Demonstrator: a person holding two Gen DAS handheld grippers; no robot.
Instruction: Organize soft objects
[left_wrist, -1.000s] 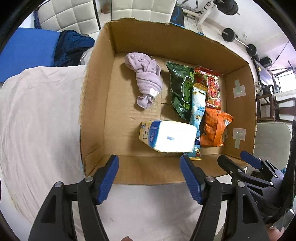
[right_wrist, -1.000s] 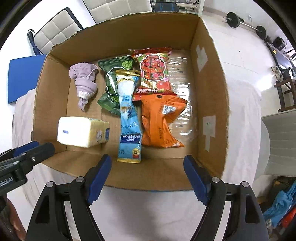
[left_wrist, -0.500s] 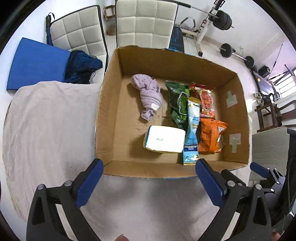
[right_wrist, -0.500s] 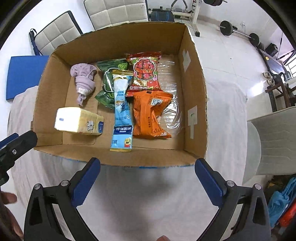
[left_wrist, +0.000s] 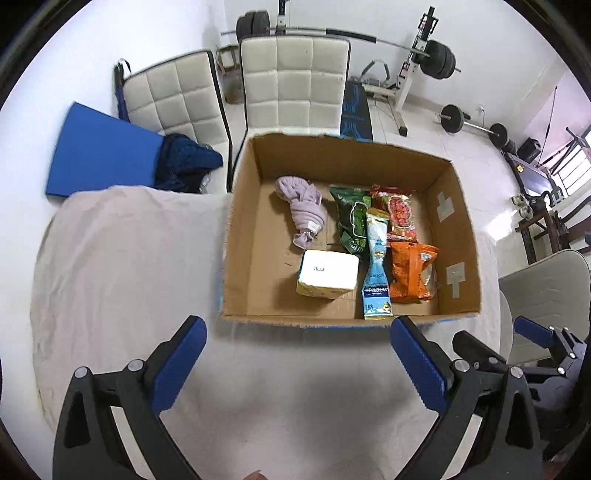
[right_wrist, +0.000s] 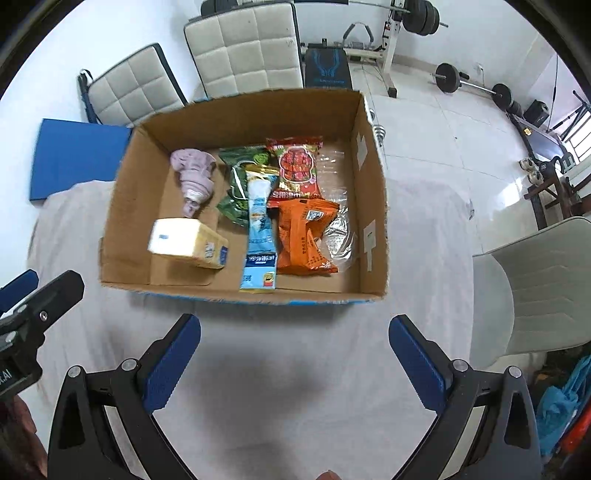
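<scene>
Two hand-held grippers hang over a cloth-covered bench (left_wrist: 122, 258), both tilted steeply down toward an open cardboard box (left_wrist: 240, 236) that holds every soft item in view. The left gripper (left_wrist: 295, 354) has its jaws spread wide with nothing between them, and the right gripper (right_wrist: 293, 350) is likewise wide open and empty; each is above bare cloth just short of the box's near wall.

Inside the box, a twisted lilac cloth (left_wrist: 304, 210) lies toward the far left, with a white-and-yellow tissue pack (left_wrist: 327, 273) just in front of it. To the right, a green snack bag (left_wrist: 351, 221) and a red snack bag (left_wrist: 397, 214) sit side by side with a long light-blue packet (left_wrist: 376, 262) lying over the gap between them, and an orange snack bag (left_wrist: 410, 273) rests against a crumpled clear plastic bag (right_wrist: 338, 236) by the right wall.

With the cloth around the box bare, the sorting looks all but finished. Any last tidying would be best done by coming straight down over the box's rim, keeping the jaws wide until they straddle a single item, and closing gently: the snack bags are air-filled and slick, and the overlapping blue packet would likely drag its neighbours if pinched off-centre.
</scene>
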